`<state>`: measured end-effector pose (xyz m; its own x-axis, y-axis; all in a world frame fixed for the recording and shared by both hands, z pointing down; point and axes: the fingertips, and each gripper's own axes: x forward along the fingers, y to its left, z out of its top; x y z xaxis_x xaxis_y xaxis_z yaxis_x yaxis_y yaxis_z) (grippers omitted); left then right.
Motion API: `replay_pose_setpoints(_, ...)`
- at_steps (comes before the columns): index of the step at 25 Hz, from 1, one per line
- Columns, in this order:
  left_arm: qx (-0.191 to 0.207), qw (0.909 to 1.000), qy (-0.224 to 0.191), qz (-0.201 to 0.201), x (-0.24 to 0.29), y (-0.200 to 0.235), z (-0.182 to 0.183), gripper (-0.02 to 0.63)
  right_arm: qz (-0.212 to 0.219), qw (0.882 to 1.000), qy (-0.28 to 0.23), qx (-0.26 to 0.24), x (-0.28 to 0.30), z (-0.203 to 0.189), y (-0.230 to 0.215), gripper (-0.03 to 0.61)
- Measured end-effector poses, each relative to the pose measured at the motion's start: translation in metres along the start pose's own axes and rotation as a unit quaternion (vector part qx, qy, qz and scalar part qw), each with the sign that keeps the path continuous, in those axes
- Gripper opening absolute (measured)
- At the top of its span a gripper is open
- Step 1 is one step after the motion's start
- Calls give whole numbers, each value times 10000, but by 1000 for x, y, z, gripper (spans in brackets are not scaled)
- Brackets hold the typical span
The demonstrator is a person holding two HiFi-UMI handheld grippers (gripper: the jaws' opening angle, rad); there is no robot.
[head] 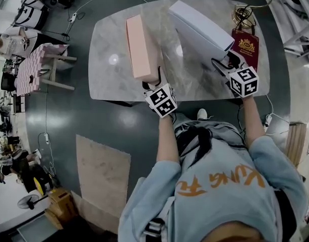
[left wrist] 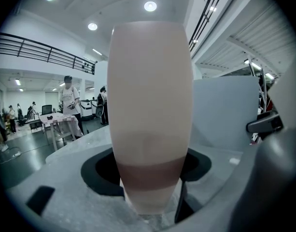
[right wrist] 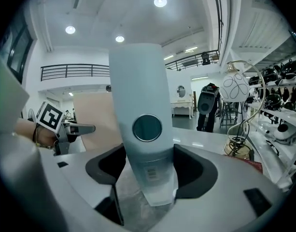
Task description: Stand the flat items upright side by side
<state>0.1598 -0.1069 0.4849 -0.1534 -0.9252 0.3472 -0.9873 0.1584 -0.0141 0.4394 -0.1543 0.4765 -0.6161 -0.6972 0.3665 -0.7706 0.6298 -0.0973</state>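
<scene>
Both grippers are clamped. From the head view, the left gripper [head: 153, 82] holds the near end of a pink box [head: 140, 47] standing on edge on a marble table [head: 111, 74]. The right gripper [head: 222, 63] holds a white box [head: 199, 29] beside it, with a gap between them. Only this view shows a red booklet [head: 245, 47] lying flat by the white box. In the left gripper view, the pink end fills the jaws and blocks the middle. The right gripper view alone shows a round window [right wrist: 147, 127] on the white box's end, and a lamp [right wrist: 234, 88].
</scene>
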Motion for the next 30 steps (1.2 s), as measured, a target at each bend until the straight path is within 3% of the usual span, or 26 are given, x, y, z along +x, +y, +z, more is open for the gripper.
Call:
replay_pose_setpoints(13, 55, 9999, -91, 53, 17, 7, 8, 310, -114, 9998, 144, 69, 26, 9, 19, 302)
replay_pose_setpoints(30, 421, 9983, -119, -389, 53, 23, 20, 310, -237, 9993, 258, 157, 79, 25, 50, 302)
